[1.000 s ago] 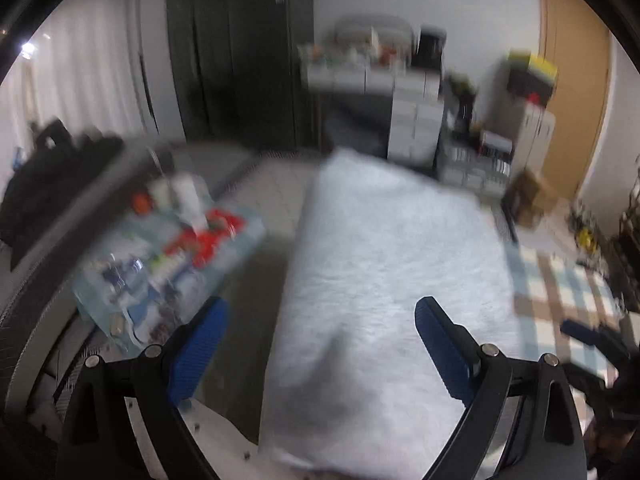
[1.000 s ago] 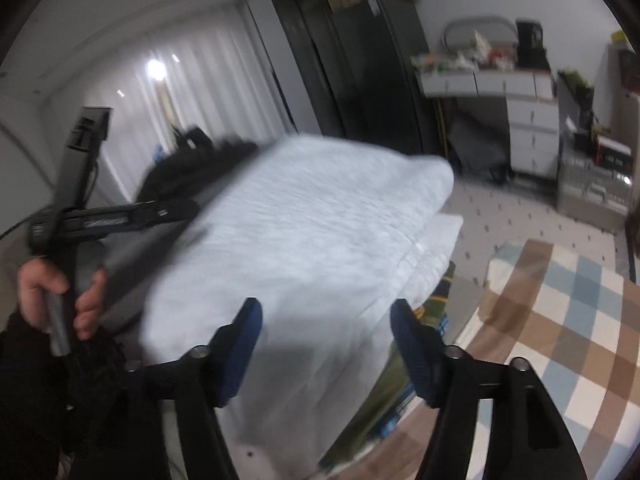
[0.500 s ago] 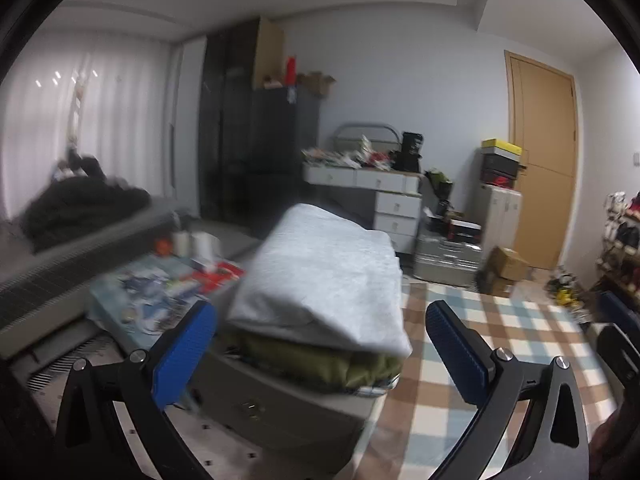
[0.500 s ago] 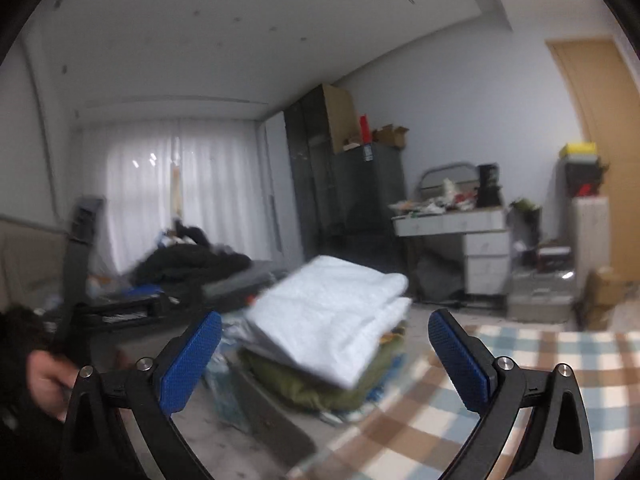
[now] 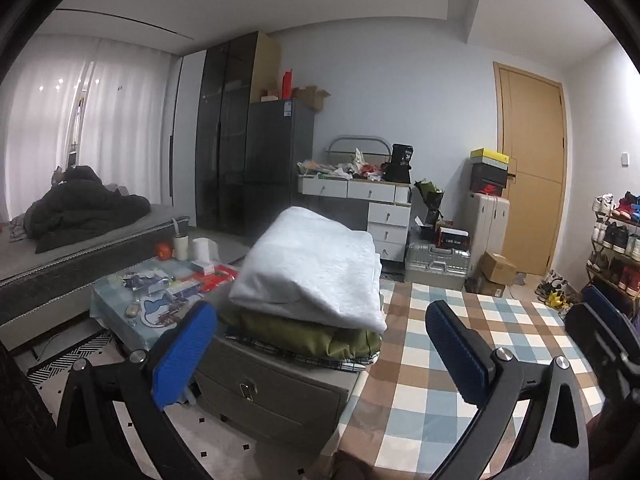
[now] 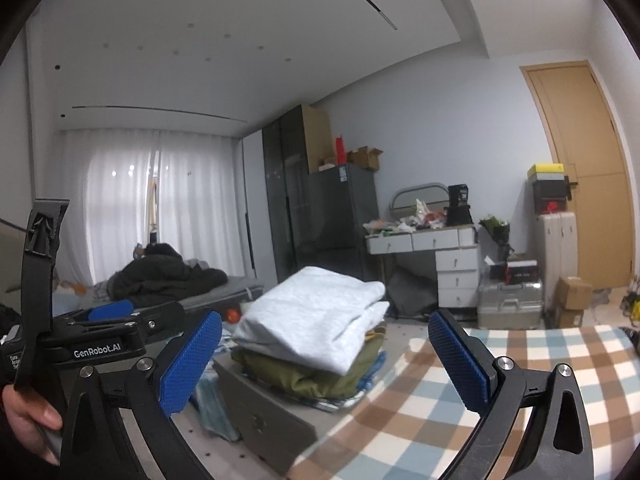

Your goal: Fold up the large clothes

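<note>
A folded pale grey garment [image 5: 316, 276] lies on top of a folded olive-green one [image 5: 304, 336], both stacked on a grey drawer cabinet [image 5: 272, 396]. My left gripper [image 5: 320, 314] stands open a little way back from the stack, with nothing between its blue pads. The right wrist view shows the same grey garment [image 6: 316, 320] on the olive one [image 6: 316, 376]. My right gripper [image 6: 325, 320] is open too, empty and clear of the pile. At that view's left edge a hand [image 6: 24, 408] holds the left gripper's body [image 6: 96, 344].
A blue-and-brown checked cover [image 5: 460, 364] fills the near right. A cluttered low table [image 5: 160, 288] and a bed with a dark quilt [image 5: 80, 208] stand left. A white dresser [image 5: 372, 200], suitcases [image 5: 436, 260], boxes and a shoe rack [image 5: 616, 240] line the far wall.
Both grippers have drawn back from the grey garment, which filled the views before and now rests on the stack. The right jaws have widened, and both views have tipped up toward level.
</note>
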### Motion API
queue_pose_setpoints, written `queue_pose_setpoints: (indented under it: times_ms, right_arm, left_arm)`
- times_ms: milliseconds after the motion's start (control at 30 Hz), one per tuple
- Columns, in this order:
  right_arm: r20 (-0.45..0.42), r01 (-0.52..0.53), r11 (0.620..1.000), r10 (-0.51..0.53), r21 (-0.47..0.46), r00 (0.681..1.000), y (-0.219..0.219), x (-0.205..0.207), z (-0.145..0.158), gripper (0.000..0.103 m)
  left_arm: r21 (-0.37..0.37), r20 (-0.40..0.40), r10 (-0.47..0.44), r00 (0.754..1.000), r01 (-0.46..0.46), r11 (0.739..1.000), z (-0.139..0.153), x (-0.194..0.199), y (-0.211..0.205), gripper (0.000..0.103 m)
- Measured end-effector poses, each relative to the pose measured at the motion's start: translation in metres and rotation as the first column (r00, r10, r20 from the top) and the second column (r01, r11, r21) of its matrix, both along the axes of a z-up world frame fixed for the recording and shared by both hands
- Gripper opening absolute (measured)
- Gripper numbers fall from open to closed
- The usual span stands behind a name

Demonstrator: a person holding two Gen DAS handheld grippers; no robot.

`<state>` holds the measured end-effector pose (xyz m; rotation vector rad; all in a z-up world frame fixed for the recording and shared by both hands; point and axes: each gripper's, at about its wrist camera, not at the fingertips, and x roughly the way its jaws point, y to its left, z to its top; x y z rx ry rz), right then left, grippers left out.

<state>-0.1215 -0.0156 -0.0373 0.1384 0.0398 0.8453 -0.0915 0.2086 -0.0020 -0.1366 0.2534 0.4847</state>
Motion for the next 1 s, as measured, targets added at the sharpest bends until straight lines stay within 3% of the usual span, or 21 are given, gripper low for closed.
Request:
queue_pose_setpoints:
  times_ms: [167,433,700,1000]
  right_arm:
    - [0.044,0.027,0.999,-0.026,-0.034,0.999,0.013,-0.007,-0.006,0.103]
    - [0.005,0.029,0.999,-0.029,0.016,1.0,-0.001,-0.002,-0.015,0.103]
    - [-0.065,0.046,0.997,-0.042,0.061,0.997,-0.017,0.003,-0.013,0.103]
    - [-0.02,0.059,0.996,-0.058,0.062,0.998,-0.019,-0.012,-0.009,0.103]
  left_arm:
    - [0.011,-0.025,0.018,1.0,-0.018,1.0,-0.012,-0.005,-0.016,0.102]
    - [0.045,-0.079,0.01,0.997,-0.006,0.999,-0.019,-0.005,-0.039,0.102]
    - [0.057,-0.073,-0.001,0.997,0.005,0.998,-0.015,-0.011,-0.048,0.102]
    - [0.072,-0.055,-0.019,0.998,0.023,0.997,-0.012,-0.013,-0.053,0.102]
